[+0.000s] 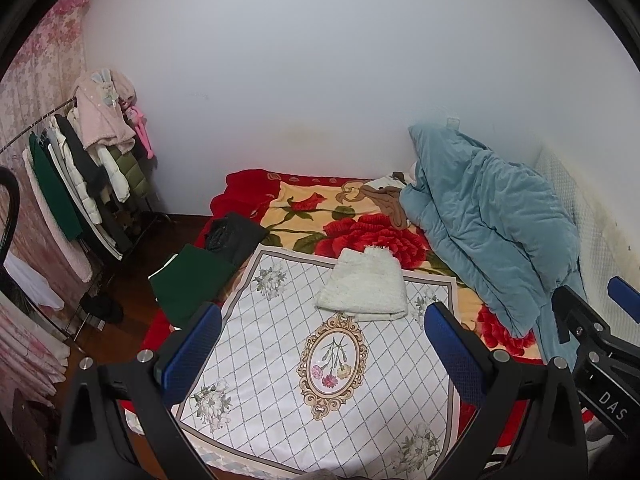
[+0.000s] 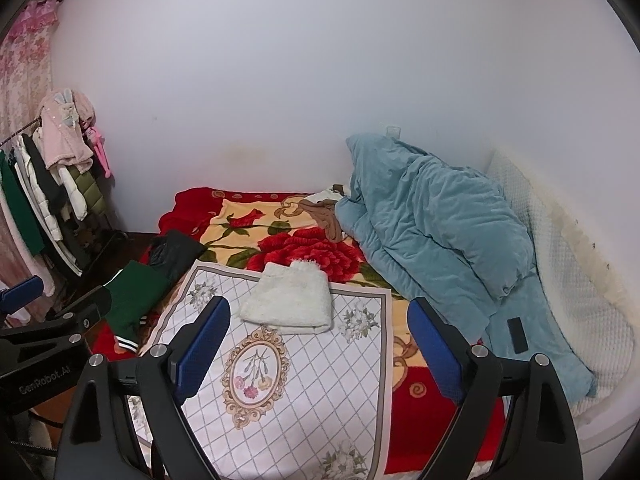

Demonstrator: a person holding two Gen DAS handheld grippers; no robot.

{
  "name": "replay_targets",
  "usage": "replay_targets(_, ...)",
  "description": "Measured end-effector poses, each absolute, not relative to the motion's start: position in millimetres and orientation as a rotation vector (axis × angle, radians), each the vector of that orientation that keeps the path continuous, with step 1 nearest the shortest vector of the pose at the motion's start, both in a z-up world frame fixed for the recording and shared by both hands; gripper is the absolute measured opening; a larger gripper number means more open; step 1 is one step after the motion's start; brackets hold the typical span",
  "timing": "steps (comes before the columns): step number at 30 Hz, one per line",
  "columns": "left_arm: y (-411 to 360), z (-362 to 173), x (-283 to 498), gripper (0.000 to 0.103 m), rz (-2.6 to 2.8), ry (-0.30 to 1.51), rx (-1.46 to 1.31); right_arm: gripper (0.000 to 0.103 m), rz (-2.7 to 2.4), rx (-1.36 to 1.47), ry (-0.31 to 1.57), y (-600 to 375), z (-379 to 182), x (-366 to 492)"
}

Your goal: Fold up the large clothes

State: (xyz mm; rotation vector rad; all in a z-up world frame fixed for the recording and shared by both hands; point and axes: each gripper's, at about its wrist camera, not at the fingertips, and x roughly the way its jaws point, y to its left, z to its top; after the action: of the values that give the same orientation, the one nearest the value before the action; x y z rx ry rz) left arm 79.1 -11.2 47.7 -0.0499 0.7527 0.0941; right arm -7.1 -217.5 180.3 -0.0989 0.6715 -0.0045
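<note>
White fuzzy sweater (image 1: 363,285) sits folded at the 12 o'clock edge of your lattice-print cloth (image 1: 280,380), on the red rose blanket (image 1: 360,232). Your left gripper (image 1: 320,344) and right gripper (image 2: 320,344) both hang spread wide, gripping nothing. Green garment (image 1: 188,284) lies at 9 o'clock, teal duvet (image 1: 488,224) at 2.

From my feed, a white lattice-print cloth (image 1: 280,360) covers the near bed, over a red rose blanket (image 1: 360,232). At two o'clock a teal duvet (image 1: 488,224) is heaped against the wall. At nine o'clock stands a clothes rack (image 1: 80,168).
</note>
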Motion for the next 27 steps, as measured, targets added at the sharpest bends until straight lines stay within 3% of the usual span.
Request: replay_targets(27, -8.5, 45.8, 77.9, 0.103, 0.097, 0.766, -0.056, 0.092, -0.007, -0.105, 0.676, -218.7, 178.4, -2.2)
